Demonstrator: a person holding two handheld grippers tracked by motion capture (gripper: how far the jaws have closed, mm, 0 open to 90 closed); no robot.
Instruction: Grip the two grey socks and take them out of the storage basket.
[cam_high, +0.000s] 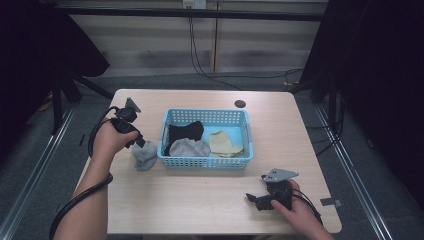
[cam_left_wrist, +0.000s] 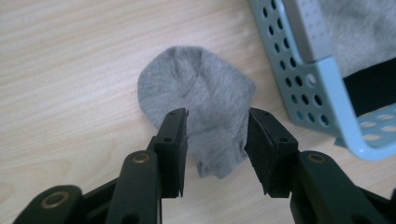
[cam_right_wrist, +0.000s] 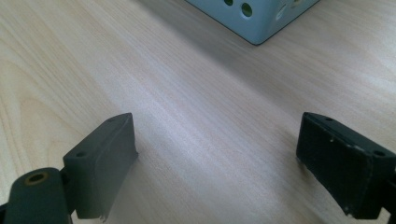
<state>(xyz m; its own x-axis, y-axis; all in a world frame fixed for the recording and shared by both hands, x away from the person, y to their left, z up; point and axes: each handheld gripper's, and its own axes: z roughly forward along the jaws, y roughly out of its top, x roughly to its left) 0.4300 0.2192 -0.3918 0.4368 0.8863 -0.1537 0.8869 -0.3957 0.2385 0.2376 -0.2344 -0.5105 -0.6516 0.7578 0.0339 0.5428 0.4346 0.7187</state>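
Right tool sits low over the worktop near the person's edge, jaws wide apart, nothing between them; bare wood under it in the right gripper view, basket corner well ahead. Left tool points down at a grey sock lying crumpled on the worktop just outside the basket's left wall. Its jaws are apart, one on each side of the sock's near end; contact with the fabric is hard to judge, probably not touching. Beyond that tool, the light blue basket holds a black garment, a grey sock-like bundle and a beige piece.
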